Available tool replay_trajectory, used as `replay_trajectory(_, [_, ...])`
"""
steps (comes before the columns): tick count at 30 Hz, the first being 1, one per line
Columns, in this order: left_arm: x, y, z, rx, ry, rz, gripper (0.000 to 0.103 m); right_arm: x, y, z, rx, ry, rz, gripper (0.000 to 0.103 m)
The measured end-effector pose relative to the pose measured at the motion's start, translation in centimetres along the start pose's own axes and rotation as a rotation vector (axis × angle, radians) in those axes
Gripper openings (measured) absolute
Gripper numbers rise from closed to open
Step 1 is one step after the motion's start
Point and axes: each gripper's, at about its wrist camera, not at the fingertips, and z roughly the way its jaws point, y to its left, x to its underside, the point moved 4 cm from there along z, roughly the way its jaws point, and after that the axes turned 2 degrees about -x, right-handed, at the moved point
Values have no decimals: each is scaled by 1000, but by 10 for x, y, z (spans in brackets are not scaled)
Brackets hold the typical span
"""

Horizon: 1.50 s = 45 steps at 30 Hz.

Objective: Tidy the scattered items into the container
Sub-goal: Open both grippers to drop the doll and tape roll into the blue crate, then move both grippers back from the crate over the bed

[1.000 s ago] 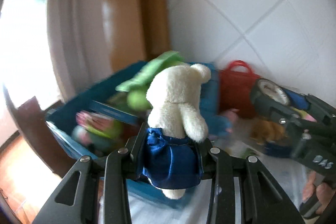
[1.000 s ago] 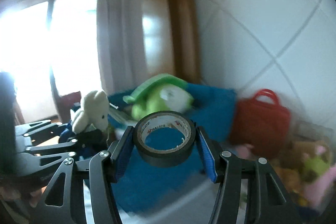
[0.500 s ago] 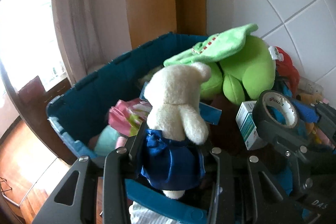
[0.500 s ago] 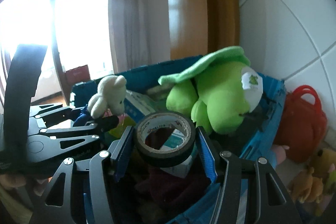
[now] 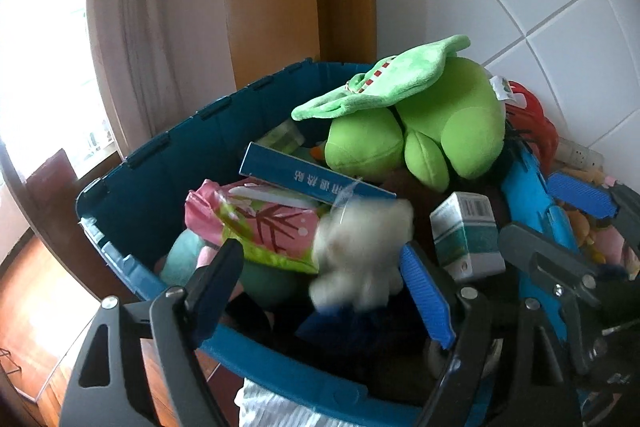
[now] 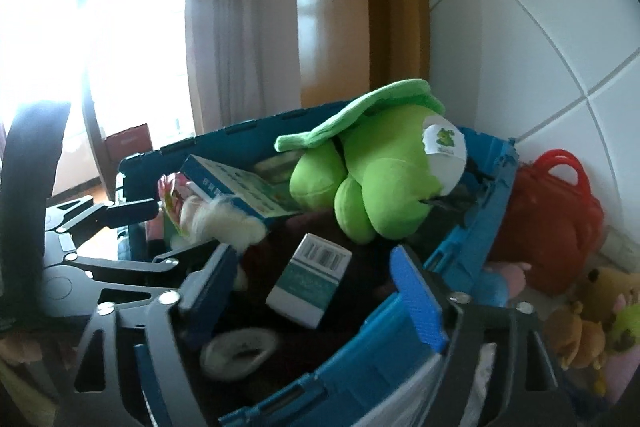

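Both of your tongs hang over the blue bin with their jaws wide apart and nothing pressed between the pads; both pairs have just been opening. Between the jaws of your left tongs the white teddy bear shows as a blur, loose and clear of both pads, on top of the heap in the bin. Below and between the jaws of your right tongs the roll of black tape is another blur, low in the bin and just inside its near wall.

Ahead of your right tongs a small white and green carton leans on the dark things in the bin. Further ahead a flat blue box lies slantwise, and beyond it the big green plush toy sprawls against the far rim. Ahead of your left tongs a pink and green packet lies under the blue box.

The bear is likely light and soft: it will squash under the pads, so if you take it up again, close on the body, not on a limb or an ear. The tape is a firmer ring with a smooth side; grip it across its width so it cannot roll out.

Out to the right of your right tongs, outside the bin, a red toy bag and some small plush animals lie by the tiled wall. I judge those are what is left to fetch: soft, light, best taken by the thickest part.
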Motion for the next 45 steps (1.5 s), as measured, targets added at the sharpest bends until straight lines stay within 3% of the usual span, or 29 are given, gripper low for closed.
replay_trajectory(6, [2, 4, -22, -3, -26, -13, 81, -1, 0, -22, 25, -33, -2, 103])
replay_trajectory(13, [16, -7, -61, -13, -58, -19, 82, 11, -8, -53, 35, -50, 24, 103])
replay_trajectory(19, [32, -37, -94, -7, -73, -25, 82, 31, -25, -95, 40, -54, 36, 103])
replay_trajectory(27, [57, -104, -125, 7, -62, -2, 82, 69, -67, -158, 70, -56, 57, 103])
replay_trajectory(34, [80, -183, -139, 43, -23, 31, 82, 114, -127, -209, 122, -21, 97, 103])
replay_trajectory(45, [106, -280, -112, 122, 91, 108, 82, 175, -233, -251, 256, 52, 213, 103])
